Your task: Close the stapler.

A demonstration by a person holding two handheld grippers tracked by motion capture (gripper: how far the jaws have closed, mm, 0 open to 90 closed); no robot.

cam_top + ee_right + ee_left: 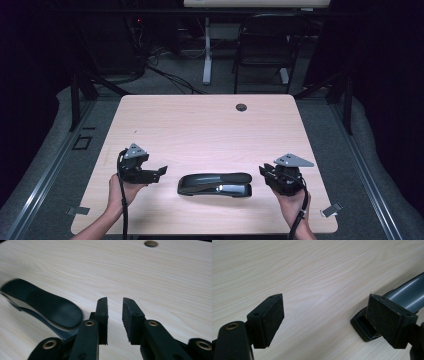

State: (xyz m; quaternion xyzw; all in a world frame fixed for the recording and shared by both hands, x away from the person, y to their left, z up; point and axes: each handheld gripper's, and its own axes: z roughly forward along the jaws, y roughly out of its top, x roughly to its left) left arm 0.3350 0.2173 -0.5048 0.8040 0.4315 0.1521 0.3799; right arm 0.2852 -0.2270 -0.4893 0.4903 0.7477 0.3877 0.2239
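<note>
Nearest bit: person's two hands at the bottom edge of the high view, each holding a hand-held gripper, one on either side of the stapler.
Stapler: big black and dark grey plastic desktop stapler (215, 185), lying flat on the desk, long axis running left to right between the two hands.
Desk: pale wood-grain desk (200, 125) with a small round cable hole (241, 107) well beyond the stapler, toward the far edge.
Left hand-held gripper: left hand-held gripper (161, 173) sits just left of the stapler, jaws spread wide with nothing between them. In the left gripper view the stapler's end (372, 327) sits right behind one pad, but I can't tell if it's touching.
Right hand-held gripper: right hand-held gripper (262, 170) is just off the stapler's right end, jaws only a narrow gap apart, gripping nothing. Its own view has the stapler's rounded top (42, 303) off to the side of the jaws, not between them.
Progress: looks to me like neither side has hold of the stapler and it rests on the desk on its own.
What's left: my guess is whatever handling is planned, a grab from one side or both, is not done yet.
</note>
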